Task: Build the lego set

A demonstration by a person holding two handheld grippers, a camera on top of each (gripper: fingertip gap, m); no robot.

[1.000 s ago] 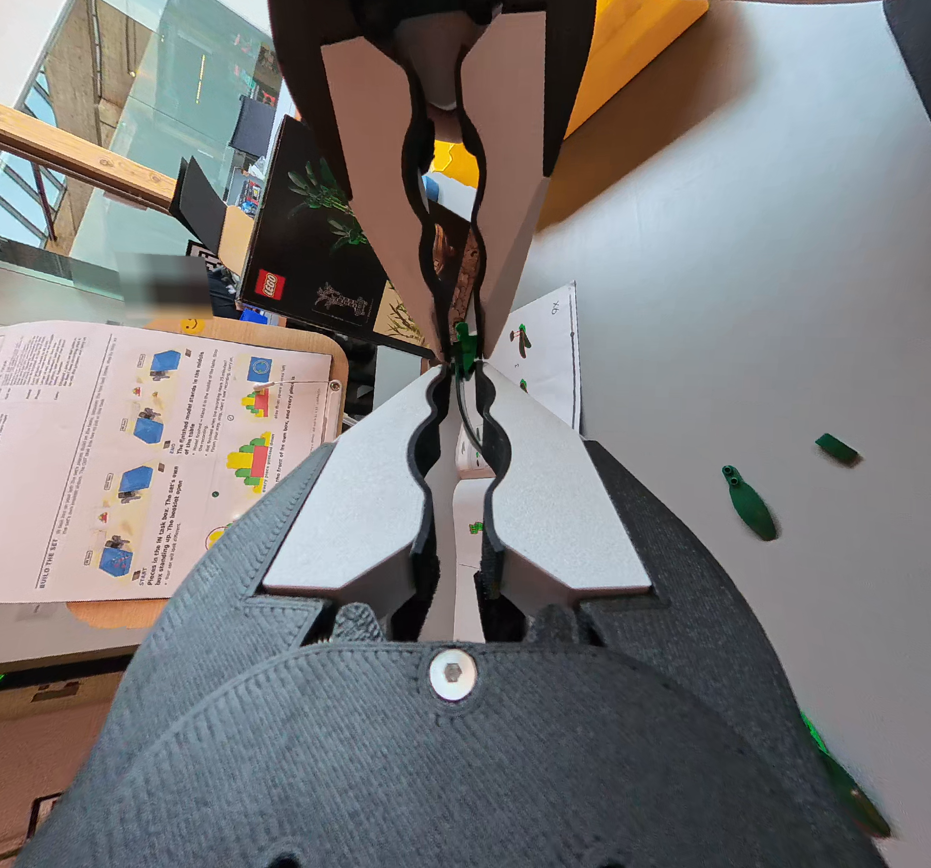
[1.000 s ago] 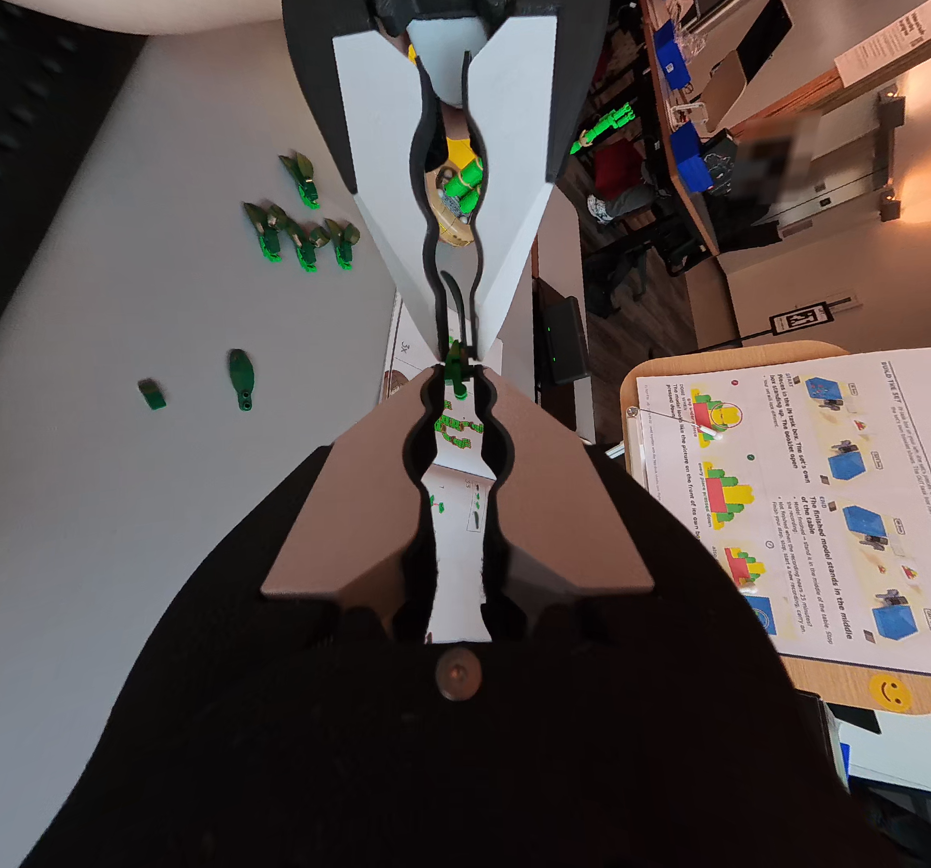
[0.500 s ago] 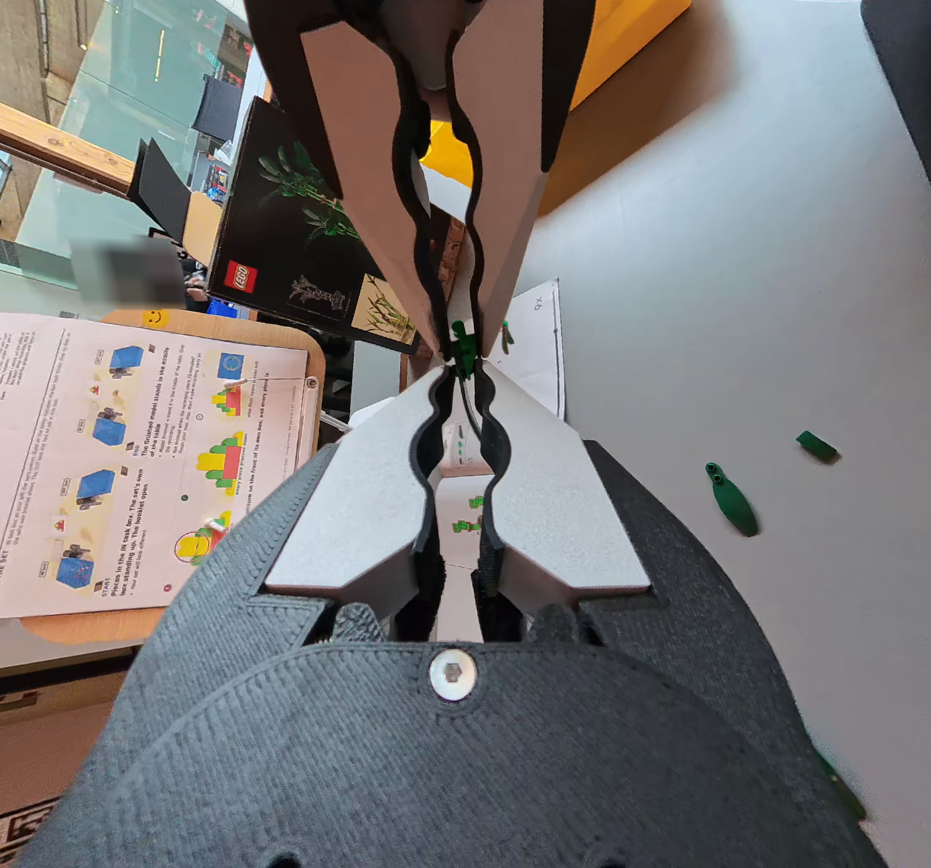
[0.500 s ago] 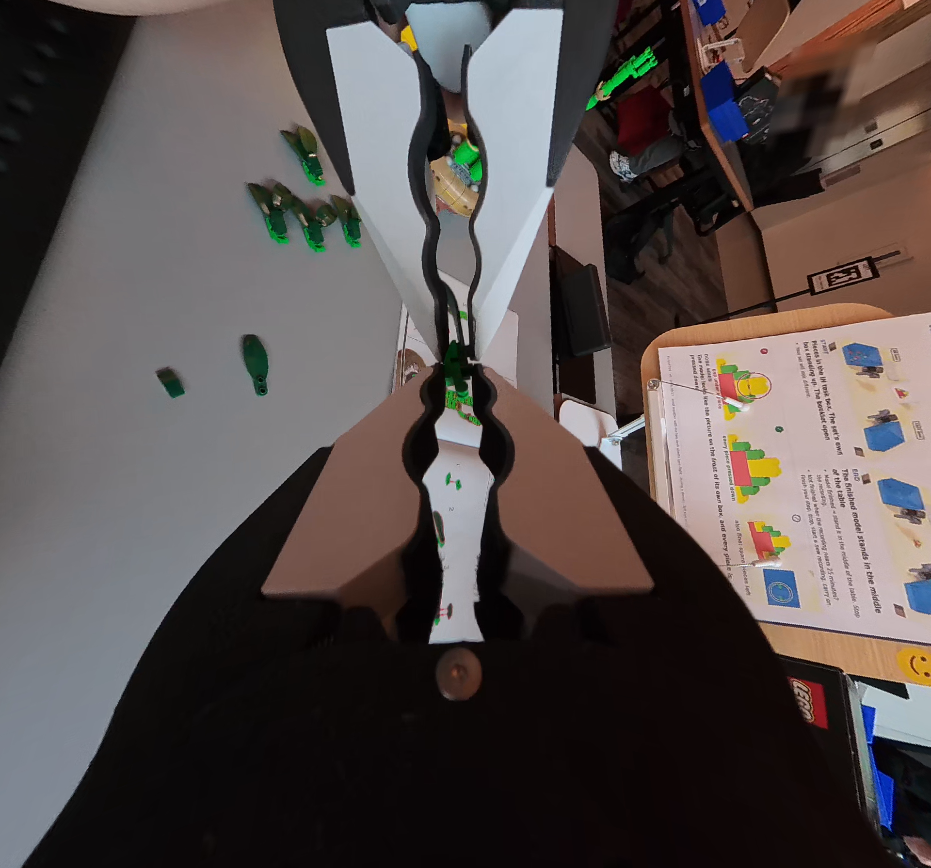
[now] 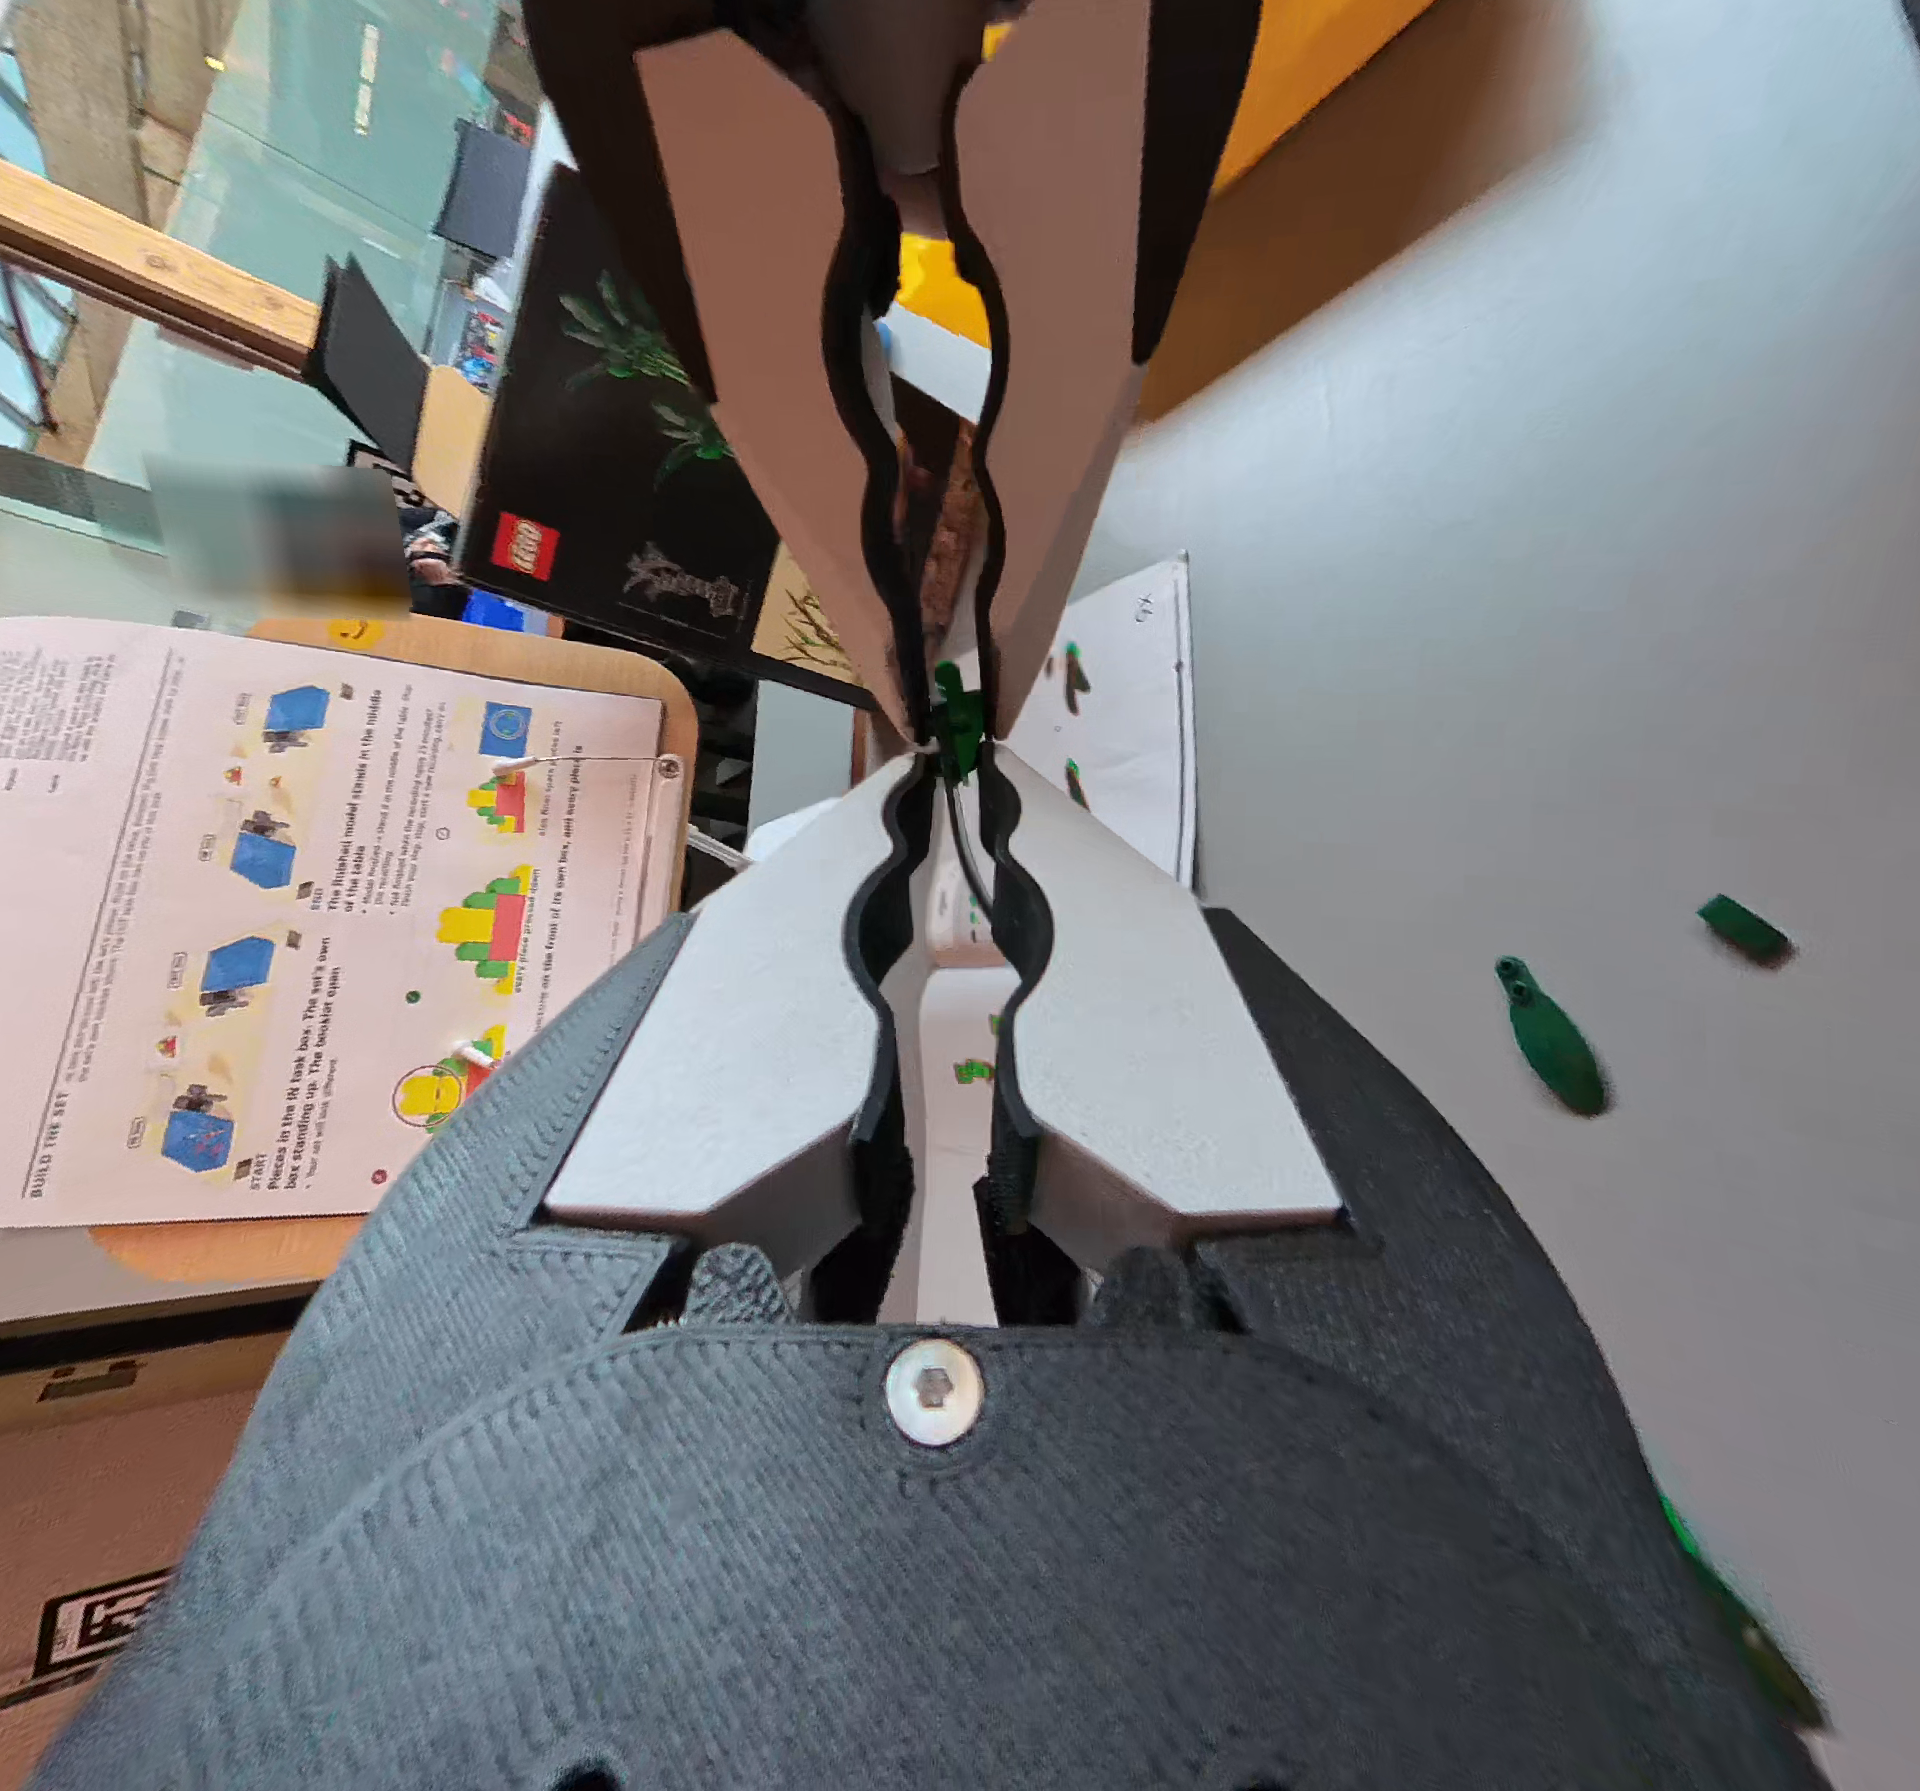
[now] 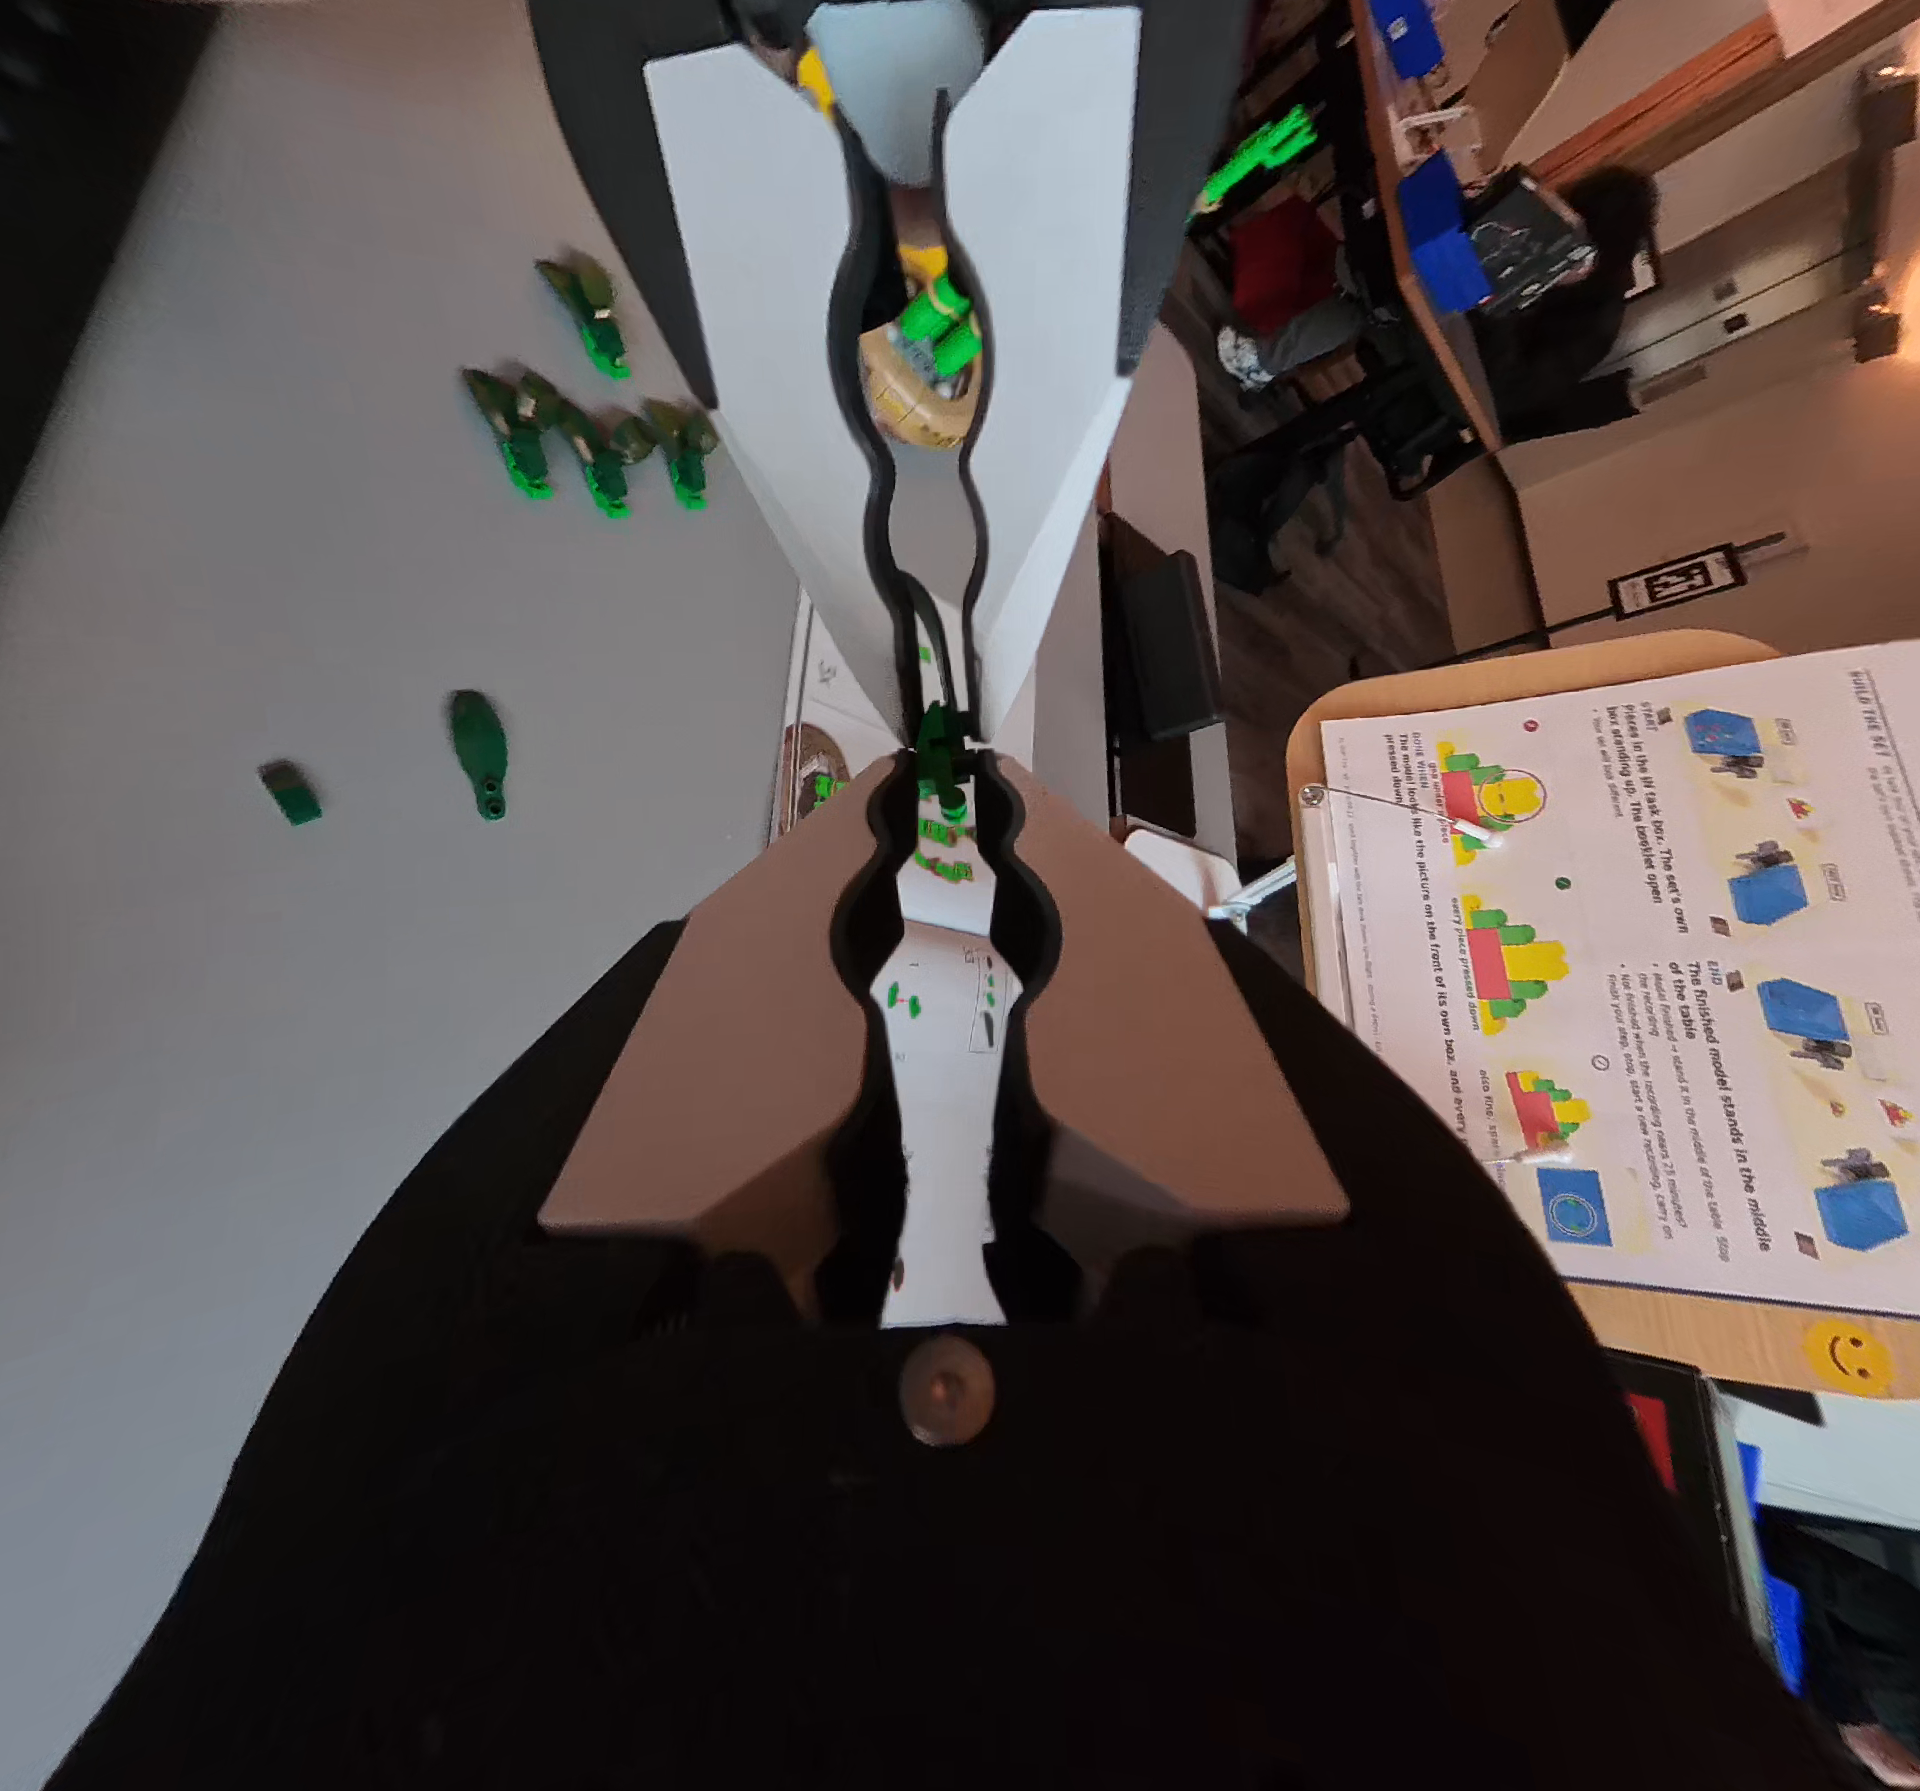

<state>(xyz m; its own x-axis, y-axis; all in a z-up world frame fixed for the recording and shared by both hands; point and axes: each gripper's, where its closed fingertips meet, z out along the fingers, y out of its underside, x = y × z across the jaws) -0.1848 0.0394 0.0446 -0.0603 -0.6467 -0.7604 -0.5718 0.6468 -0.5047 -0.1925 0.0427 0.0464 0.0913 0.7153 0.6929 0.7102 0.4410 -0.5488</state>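
Between both wavy-edged tongs [image 5: 954, 765] [image 6: 940, 754], tip to tip: knobbly green piece [image 5: 958, 718].

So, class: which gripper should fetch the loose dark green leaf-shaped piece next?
Probably the right gripper: it only pinches the small green piece, while the left gripper holds its thin black stem.

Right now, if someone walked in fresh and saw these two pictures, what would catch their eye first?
Dead centre, the left gripper and the right gripper meet tip to tip, both shut on one small green lego piece held above the grey table. Next, a cluster of green leaf assemblies lies on the table left of the grippers in the right wrist view. A colourful instruction sheet sits at the left wrist view's left side.
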